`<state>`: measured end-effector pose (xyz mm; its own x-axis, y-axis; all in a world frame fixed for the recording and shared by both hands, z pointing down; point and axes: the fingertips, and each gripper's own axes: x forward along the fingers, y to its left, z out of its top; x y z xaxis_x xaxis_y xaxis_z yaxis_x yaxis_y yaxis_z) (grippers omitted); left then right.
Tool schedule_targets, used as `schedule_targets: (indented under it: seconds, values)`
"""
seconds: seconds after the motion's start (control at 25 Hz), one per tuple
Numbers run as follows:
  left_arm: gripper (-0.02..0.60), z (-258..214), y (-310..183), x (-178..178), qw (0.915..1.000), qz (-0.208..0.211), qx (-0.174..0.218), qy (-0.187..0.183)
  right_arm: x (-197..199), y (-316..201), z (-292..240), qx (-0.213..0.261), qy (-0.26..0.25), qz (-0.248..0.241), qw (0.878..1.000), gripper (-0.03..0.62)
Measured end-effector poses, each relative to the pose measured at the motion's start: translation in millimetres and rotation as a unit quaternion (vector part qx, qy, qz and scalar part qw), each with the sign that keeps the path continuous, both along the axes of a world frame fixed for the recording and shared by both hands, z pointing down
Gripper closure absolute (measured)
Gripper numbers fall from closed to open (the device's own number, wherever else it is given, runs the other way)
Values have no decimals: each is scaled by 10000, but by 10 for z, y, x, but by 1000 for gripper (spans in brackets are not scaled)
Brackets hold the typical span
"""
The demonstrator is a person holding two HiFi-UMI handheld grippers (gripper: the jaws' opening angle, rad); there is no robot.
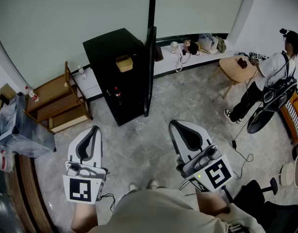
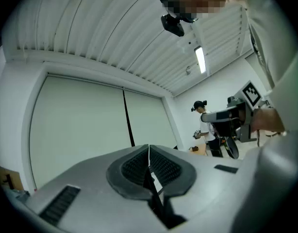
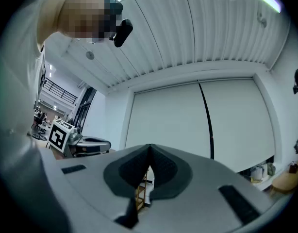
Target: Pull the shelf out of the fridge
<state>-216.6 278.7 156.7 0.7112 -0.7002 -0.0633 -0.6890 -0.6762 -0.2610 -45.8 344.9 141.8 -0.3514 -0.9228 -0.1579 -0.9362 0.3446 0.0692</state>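
Holding both tools low, close to the body. Left gripper: jaws closed pad to pad, nothing between them. Right gripper: the same, shut and empty. Both are tipped up toward the ceiling, not at the work.

Fridge: black, standing on the floor near its far edge by the wall, ahead and between the two grippers, well apart from both. Its door is swung open toward me, seen edge-on. The shelf itself is hidden in the dark interior.

Judgement: the opening faces the right gripper's side, so that one looks better placed. The shelf should slide out along the door's line, toward me.
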Motion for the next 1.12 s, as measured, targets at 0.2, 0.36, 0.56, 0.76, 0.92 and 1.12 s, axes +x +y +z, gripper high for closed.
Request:
schedule_targets:
  seconds: [0.2, 0.36, 0.56, 0.76, 0.92, 1.12]
  values:
    - [574, 14, -15, 75, 10000, -28, -37, -8, 131, -10, 31, -29, -189, 11, 9998, 605]
    - [574, 48, -12, 186, 9999, -9, -72, -87, 232, -21, 53, -62, -271, -32, 9996, 605]
    - [574, 95, -1, 311, 9998, -17, -149, -122, 337, -33, 79, -90, -337, -68, 9994, 605]
    - [574, 129, 34, 461, 9998, -27, -134, -120, 468, -17, 159, -158, -354, -115, 9992, 605]
    - [574, 187, 99, 583, 9998, -43, -116, -173, 585, 54, 225, -224, -428, -173, 9987, 605]
    - [574, 230, 188, 723, 9997, 3, -145, -175, 703, 136, 281, -288, -517, -154, 9981, 605]
